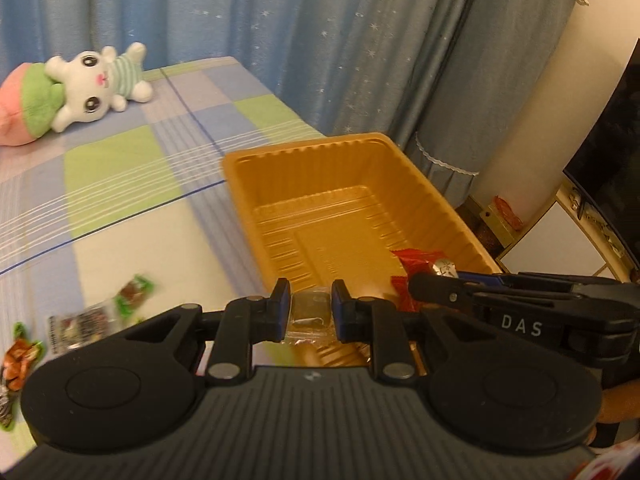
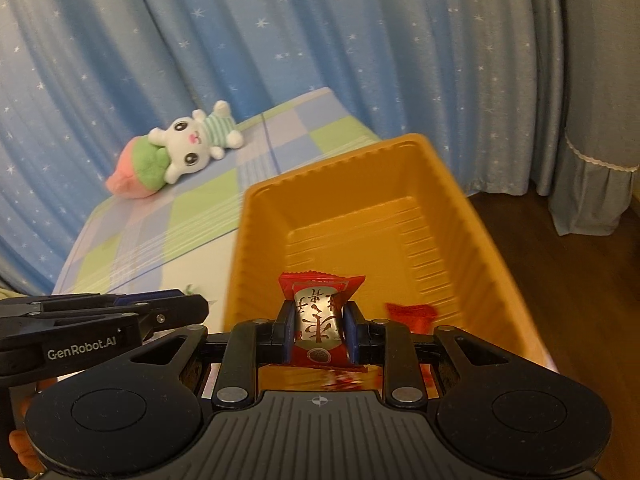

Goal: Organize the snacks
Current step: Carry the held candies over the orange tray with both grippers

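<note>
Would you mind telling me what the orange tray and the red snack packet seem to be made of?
The orange tray: probably thin moulded plastic, glossy, with ribbed walls and floor. The red snack packet in the right claw: likely shiny plastic or foil film, with crimped zigzag ends and a reflective silver label.

Blue curtains (image 2: pixel 280 40) dotted with small white stars are hanging across the far side of the room, with a lace-trimmed one (image 1: pixel 448 152) falling at the right beside a cream wall (image 1: pixel 560 100). A bed (image 1: pixel 120 168) in checked blue, green and white is stretching toward them, a plush rabbit (image 1: pixel 100 80) lying at its far left end. Dark wooden floor (image 2: pixel 532 240) is showing at the right under warm, dim light.
</note>
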Tool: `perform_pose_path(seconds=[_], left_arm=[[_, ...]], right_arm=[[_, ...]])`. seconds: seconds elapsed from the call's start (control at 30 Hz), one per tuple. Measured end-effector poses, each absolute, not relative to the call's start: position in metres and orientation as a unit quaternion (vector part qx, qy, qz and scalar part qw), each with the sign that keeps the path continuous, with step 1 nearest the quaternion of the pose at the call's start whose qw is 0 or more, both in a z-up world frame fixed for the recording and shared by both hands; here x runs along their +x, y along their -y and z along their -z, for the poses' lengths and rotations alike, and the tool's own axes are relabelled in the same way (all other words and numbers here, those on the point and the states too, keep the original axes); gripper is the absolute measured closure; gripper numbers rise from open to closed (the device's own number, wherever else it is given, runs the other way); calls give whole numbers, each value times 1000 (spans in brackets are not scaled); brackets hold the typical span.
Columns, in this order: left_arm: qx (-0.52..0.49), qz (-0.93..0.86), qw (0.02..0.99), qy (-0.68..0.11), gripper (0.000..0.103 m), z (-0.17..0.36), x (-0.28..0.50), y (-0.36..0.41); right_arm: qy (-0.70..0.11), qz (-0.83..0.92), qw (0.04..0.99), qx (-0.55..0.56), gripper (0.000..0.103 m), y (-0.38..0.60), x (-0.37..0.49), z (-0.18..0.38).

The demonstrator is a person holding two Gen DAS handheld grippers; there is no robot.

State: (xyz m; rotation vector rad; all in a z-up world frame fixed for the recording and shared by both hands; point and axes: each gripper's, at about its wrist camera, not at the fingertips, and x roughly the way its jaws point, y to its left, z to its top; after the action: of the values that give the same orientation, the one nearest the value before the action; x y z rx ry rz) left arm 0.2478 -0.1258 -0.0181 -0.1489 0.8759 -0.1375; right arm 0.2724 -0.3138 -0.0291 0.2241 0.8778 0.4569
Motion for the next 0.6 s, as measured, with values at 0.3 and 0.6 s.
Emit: perform_pose_path(seconds=[0.3,0.6], left_arm=[[-58,46,891,-448,83,46,279,155],[-50,24,885,-462,83,61,303,167]], right_arm=[[-426,-220,871,104,77,347,298,38],[-433,-229,866,103,77,360,319,44]])
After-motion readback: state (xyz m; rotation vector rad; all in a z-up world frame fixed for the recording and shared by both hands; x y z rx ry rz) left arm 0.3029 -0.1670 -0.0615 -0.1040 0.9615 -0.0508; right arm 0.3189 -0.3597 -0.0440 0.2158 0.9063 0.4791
